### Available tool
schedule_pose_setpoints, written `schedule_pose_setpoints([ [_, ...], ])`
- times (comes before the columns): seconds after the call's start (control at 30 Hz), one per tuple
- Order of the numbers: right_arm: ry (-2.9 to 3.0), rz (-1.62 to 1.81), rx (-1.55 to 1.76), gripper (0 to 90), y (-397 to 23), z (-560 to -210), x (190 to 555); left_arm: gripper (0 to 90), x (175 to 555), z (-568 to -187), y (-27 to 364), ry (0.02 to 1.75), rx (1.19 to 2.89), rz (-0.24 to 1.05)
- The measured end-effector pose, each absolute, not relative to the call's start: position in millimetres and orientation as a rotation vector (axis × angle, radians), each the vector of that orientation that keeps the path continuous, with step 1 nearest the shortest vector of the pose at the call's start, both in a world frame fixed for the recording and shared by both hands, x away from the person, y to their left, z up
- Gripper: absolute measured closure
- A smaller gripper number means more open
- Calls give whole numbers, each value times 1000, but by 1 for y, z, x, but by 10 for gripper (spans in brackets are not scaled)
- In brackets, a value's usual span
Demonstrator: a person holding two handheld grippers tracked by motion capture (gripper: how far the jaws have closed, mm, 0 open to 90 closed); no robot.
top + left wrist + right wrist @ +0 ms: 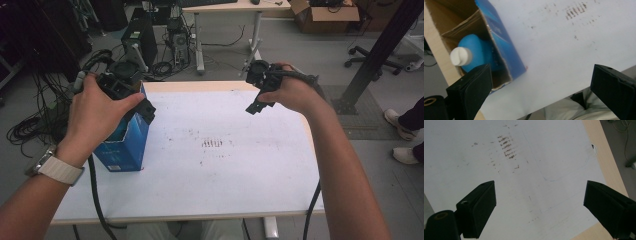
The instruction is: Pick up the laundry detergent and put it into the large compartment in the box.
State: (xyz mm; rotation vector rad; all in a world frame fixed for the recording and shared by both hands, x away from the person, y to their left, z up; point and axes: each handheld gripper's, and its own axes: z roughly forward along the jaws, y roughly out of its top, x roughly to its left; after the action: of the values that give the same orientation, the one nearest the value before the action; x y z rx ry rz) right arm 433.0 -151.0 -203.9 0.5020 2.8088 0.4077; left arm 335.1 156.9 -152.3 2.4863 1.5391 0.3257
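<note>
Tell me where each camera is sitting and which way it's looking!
High view: above the person's side, looking forward and down at the table; both forearms, left tool, right tool show.
Left gripper view: rides the left tool, looking down into the blue box at a blue bottle; open jaws show.
Right gripper view: rides the right tool, facing the tabletop; open jaws show.
All three share the brown marks.

The person's left hand (97, 112) is gripping the black two-jaw left gripper (131, 92) from above, with a pale woven watch strap (61, 170) circling the wrist and the bare forearm reaching in from the lower left. In the left gripper view its jaws are standing wide apart. The right hand (294, 92) is holding the black two-jaw right gripper (260, 90) raised and tilted downward, its jaws likewise spread wide, holding nothing.
</note>
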Motion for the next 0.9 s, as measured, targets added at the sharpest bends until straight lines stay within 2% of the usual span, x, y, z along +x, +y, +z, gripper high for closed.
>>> schedule_pose_setpoints([
  [0.9,2801,416,523,102,-158,-207,432,54,312,-160,113,1338,2577,261],
])
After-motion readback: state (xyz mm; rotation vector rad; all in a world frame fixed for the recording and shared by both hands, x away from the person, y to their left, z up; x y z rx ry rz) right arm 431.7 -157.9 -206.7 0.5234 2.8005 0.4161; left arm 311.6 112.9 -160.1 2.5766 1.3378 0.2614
